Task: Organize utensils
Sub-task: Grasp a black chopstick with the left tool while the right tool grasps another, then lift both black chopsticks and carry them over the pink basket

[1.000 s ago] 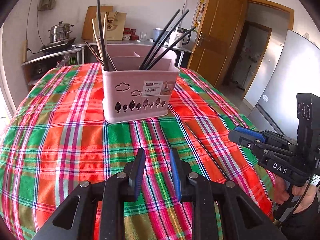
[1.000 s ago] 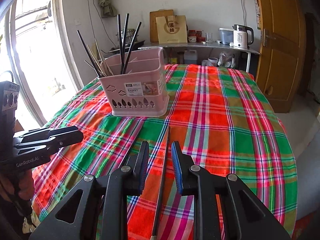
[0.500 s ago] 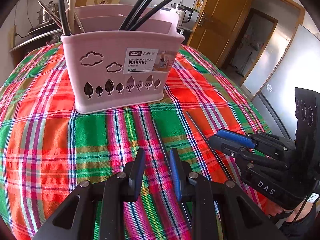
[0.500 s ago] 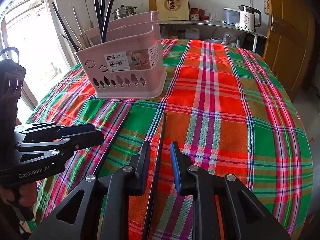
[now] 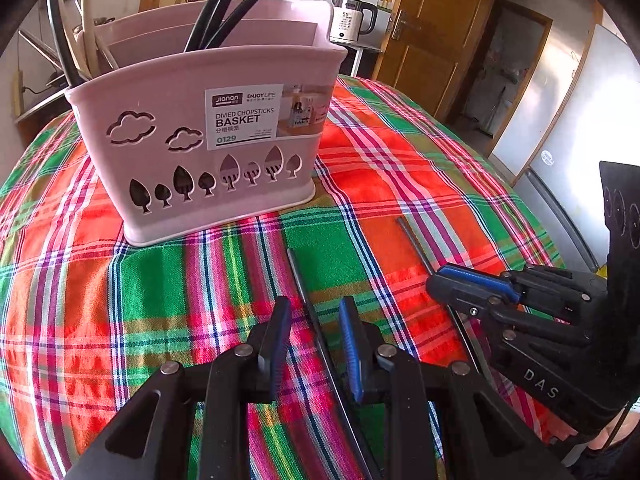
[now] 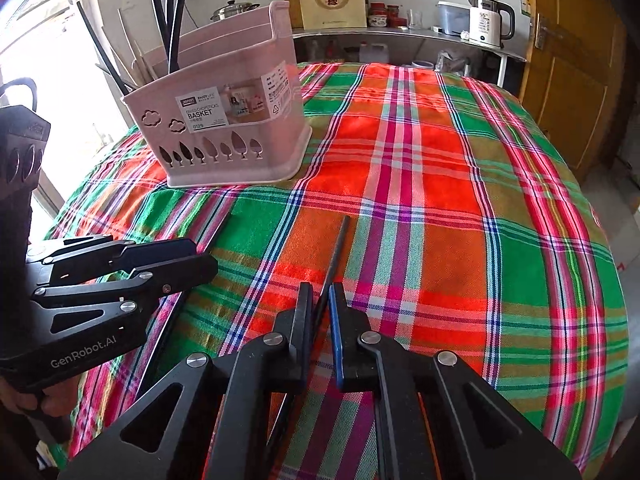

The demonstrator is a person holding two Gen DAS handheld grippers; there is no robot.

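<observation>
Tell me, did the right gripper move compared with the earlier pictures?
Yes. The right gripper came closer to the pink basket, lower over the tablecloth, its jaws closing around the dark chopstick.

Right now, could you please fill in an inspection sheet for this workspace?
Surface: plaid tablecloth, flat.
Job's things: pink chopstick basket, upright, holding chopsticks; two dark chopsticks loose on the cloth, left chopstick and right chopstick.
Clutter: nothing seen on the table.
Grippers: left claw open astride the left chopstick; right claw closing around the right chopstick.
Cables: nothing seen.
Surroundings: kettle, wooden door.
</observation>
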